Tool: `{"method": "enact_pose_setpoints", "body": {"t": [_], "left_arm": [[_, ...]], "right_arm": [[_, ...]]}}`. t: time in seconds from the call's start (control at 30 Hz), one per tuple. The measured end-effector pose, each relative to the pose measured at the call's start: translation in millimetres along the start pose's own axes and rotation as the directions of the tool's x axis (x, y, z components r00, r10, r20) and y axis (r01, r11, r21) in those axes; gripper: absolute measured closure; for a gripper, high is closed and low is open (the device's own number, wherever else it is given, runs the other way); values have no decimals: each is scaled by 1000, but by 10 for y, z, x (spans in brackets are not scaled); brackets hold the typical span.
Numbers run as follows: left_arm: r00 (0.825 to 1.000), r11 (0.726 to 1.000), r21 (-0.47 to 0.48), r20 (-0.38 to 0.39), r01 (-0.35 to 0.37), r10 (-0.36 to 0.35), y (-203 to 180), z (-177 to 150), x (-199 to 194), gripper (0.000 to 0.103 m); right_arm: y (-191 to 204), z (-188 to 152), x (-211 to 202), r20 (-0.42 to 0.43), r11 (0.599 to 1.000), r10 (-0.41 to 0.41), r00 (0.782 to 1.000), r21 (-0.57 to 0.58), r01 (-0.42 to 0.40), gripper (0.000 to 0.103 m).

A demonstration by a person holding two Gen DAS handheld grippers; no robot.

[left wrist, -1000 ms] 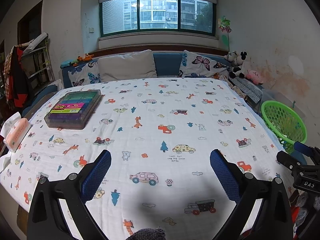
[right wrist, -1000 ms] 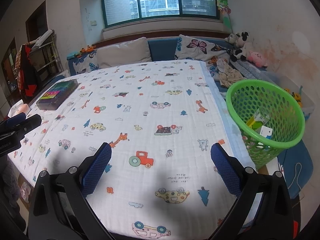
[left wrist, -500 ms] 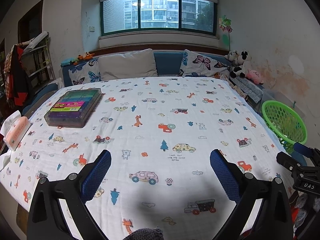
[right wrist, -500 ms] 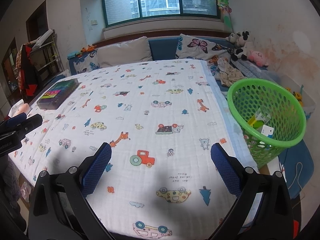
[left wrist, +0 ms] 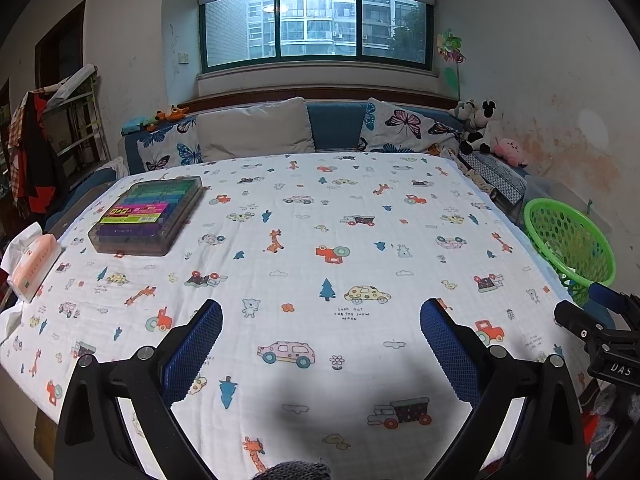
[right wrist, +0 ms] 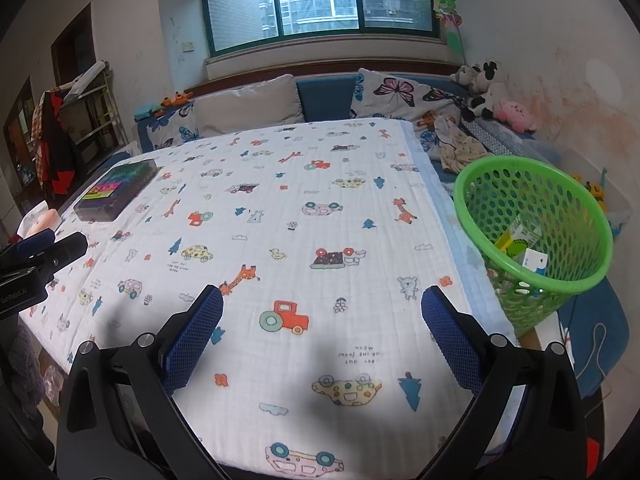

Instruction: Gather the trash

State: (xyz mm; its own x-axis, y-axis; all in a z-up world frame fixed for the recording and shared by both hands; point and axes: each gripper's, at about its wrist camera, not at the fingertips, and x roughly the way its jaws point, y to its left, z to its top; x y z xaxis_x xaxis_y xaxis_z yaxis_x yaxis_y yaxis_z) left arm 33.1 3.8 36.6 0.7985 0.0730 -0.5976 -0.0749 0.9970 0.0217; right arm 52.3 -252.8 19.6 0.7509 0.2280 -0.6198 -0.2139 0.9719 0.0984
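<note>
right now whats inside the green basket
In the green basket, a yellow-green carton and a small white box lie together. The basket's near wall hides whatever lies lower down.

Blanket [left wrist: 320, 240] white with cartoon cars, giraffes and trees, spread flat over the surface. Marker case [left wrist: 150, 214] clear plastic, coloured rows inside, lying flat on blanket's far left. Tissue pack [left wrist: 34, 262] peach, at left edge, near case but apart. Grey pillow [left wrist: 254, 130] and butterfly pillows [left wrist: 404, 128] lean on blue sofa back [left wrist: 336, 124]. Plush toys [right wrist: 486, 92], black-white and pink, in right corner. Window [left wrist: 318, 26] above, buildings outside. Clothes rack [left wrist: 48, 148] on left wall.
</note>
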Motion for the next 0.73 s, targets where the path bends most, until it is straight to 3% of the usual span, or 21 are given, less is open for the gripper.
{"method": "enact_pose_setpoints", "body": {"t": [0.73], "left_arm": [[1000,1000,3,15,-1,1,-6,7,-28,7]], "right_arm": [[21,-4,-12,20,1000,10,1000,19,-10,4]]}}
